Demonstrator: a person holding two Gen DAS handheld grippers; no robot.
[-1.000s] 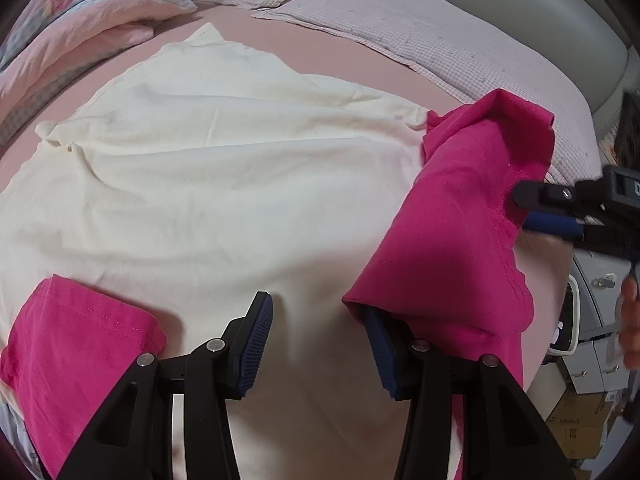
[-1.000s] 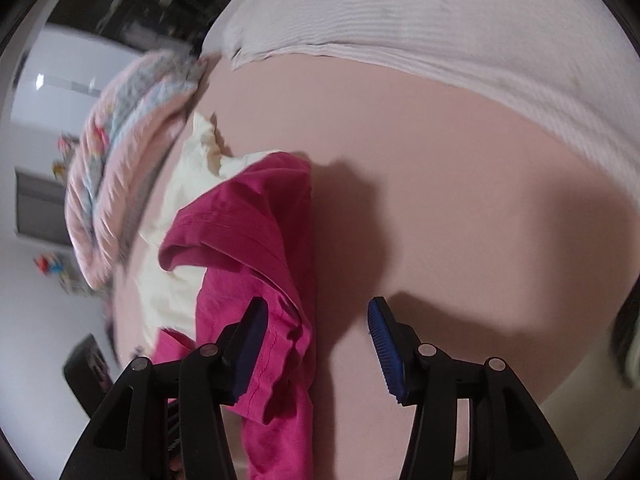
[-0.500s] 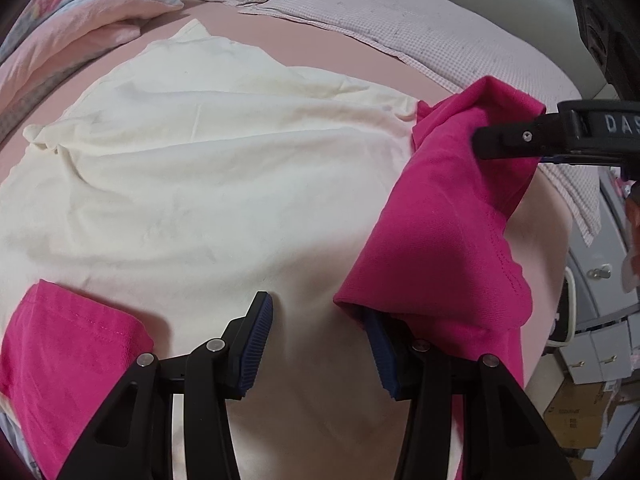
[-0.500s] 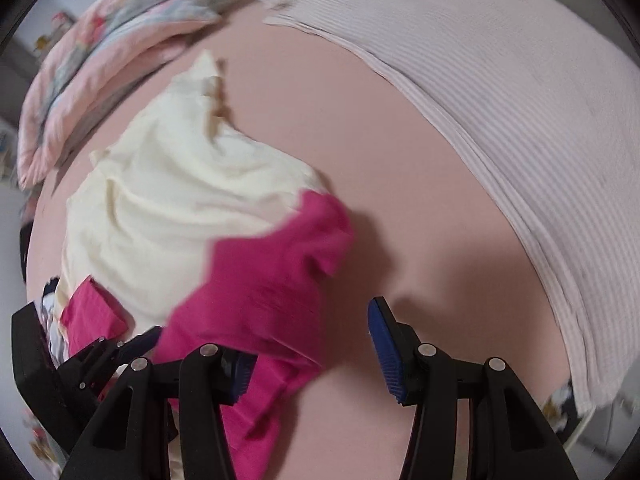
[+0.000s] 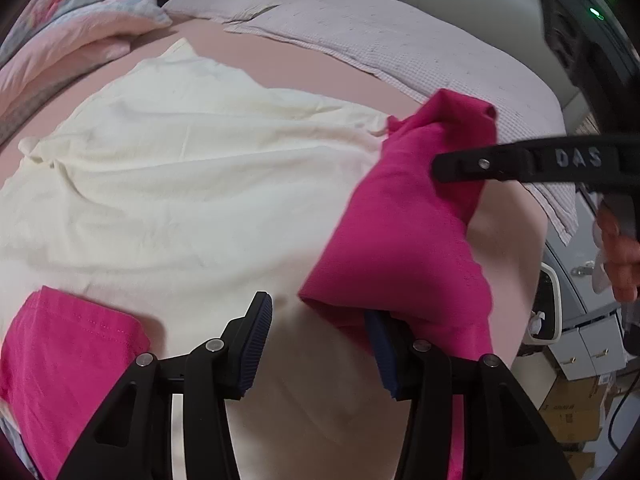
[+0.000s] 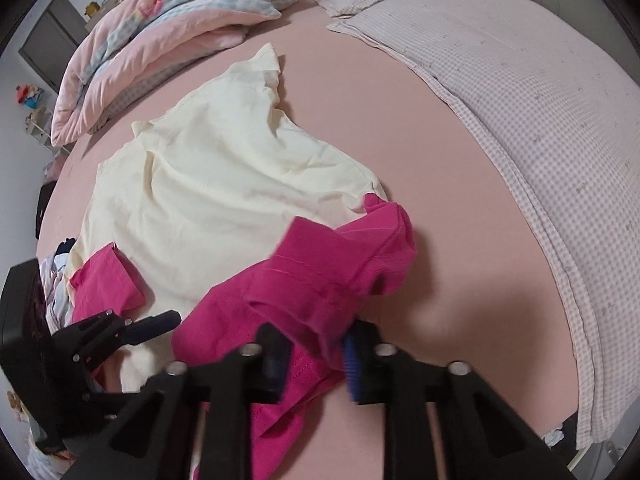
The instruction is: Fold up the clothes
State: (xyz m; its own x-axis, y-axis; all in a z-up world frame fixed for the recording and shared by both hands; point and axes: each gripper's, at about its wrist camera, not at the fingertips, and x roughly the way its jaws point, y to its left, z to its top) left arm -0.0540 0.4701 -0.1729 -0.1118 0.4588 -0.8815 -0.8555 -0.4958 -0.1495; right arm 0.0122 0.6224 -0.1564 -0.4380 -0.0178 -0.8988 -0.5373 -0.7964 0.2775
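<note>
Soft, limp magenta garment (image 6: 304, 292), draped over the cream garment (image 5: 180, 168) near the bed's (image 6: 440, 184) front edge, bunches in the right gripper's (image 6: 316, 360) just-closed jaws; left gripper's (image 5: 320, 344) half-open jaws grip nothing: take hemmed edges.

The right tool (image 6: 316, 356) had just been closing, and its jaws now pinched a bunched fold of the magenta garment (image 6: 316, 280), where a moment before they stood wide apart with bare pink bed sheet between them. It had also rolled, so the cream garment (image 6: 216, 184) came fully into its view, ahead and to its left. Seen from the left tool (image 5: 320, 344), the right tool reached further in over the magenta cloth.
</note>
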